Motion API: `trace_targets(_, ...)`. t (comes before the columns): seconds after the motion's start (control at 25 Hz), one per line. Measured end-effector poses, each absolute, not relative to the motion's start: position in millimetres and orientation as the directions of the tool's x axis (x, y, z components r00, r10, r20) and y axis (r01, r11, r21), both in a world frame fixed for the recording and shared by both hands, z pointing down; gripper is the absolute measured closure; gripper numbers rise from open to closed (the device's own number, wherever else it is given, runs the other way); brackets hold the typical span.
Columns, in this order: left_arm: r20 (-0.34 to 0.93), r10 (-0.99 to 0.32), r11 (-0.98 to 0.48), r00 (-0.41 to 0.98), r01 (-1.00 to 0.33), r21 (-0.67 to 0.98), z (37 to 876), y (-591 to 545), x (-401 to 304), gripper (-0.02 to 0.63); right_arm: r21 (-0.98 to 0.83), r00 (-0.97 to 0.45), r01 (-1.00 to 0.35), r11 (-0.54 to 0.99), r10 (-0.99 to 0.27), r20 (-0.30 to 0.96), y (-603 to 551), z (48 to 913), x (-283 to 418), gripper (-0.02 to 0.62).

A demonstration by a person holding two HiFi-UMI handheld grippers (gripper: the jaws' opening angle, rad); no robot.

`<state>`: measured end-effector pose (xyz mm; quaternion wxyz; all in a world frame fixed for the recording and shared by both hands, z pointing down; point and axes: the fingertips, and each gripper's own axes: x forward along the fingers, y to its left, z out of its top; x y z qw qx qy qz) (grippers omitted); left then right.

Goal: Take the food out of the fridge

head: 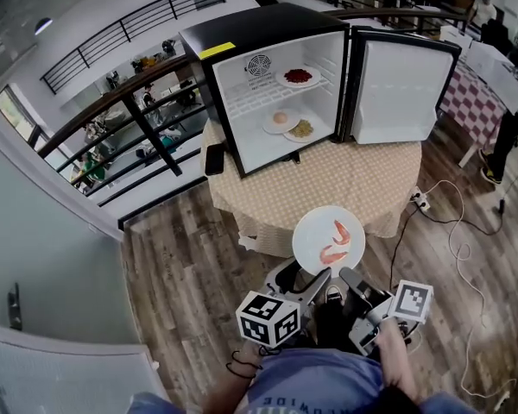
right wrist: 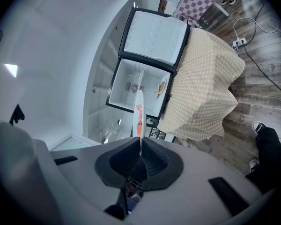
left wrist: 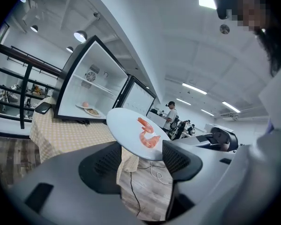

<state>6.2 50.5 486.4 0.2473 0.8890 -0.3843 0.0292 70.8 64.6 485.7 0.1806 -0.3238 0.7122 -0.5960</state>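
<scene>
right gripper (head: 356,283): jaws clenched on the near rim of the white plate (head: 328,240). in the right gripper view (right wrist: 139,159) the plate (right wrist: 140,108) shows edge-on, running straight out from between the pads.

left gripper (head: 309,285): jaws released. in its own view (left wrist: 140,162) the plate (left wrist: 129,128) sits just ahead of and above the gap; neither pad presses on it.

plate carries shrimp (head: 336,241), pink, toward the side nearer the right gripper. the plate is out of the fridge (head: 276,76), held level in front of the person and overlapping the near edge of the checked tabletop (head: 328,179).

key relation: the tabletop lies straight ahead of both jaws, past the plate's far rim. the plate is round, so it has no long axis to line up. the right hand alone bears it, so i judge the set-down is its job.

left to do, as i judge: plate of red food (head: 298,77) on the upper shelf and two plates (head: 280,121) on the lower one are inside, door open.
</scene>
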Motion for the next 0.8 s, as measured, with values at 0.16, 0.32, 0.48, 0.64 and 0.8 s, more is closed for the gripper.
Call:
trace_targets(0.16, 0.24, -0.644, -0.606, 0.726, -0.676, 0.419, 486.7, 63.3, 12.7, 0.328, -0.966, -0.702, -0.249, 0.069, -0.7, 0.13, 79.6, 486.3, 76.7, 0.572)
trace_targets(0.32, 0.245, -0.621, -0.622, 0.744, -0.659, 0.423, 488.9, 68.8, 14.9, 0.327, -0.966, -0.681, -0.252, 0.053, -0.719, 0.138, 87.4, 487.9, 78.1, 0.571)
trace_targets(0.48, 0.248, -0.608, -0.633, 0.754, -0.649, 0.421, 486.7, 77.8, 16.9, 0.327, -0.964, -0.67, -0.259, 0.053, -0.729, 0.14, 97.2, 486.9, 80.5, 0.571)
trace_targets(0.64, 0.249, -0.6, -0.643, 0.76, -0.644, 0.415, 489.2, 89.1, 21.6, 0.327, -0.968, -0.662, -0.245, 0.052, -0.739, 0.128, 109.6, 488.7, 83.9, 0.572)
trace_targets(0.8, 0.246, -0.594, -0.65, 0.766, -0.637, 0.415, 488.4, 94.1, 26.0, 0.327, -0.965, -0.654, -0.256, 0.056, -0.745, 0.13, 115.3, 488.2, 88.7, 0.572)
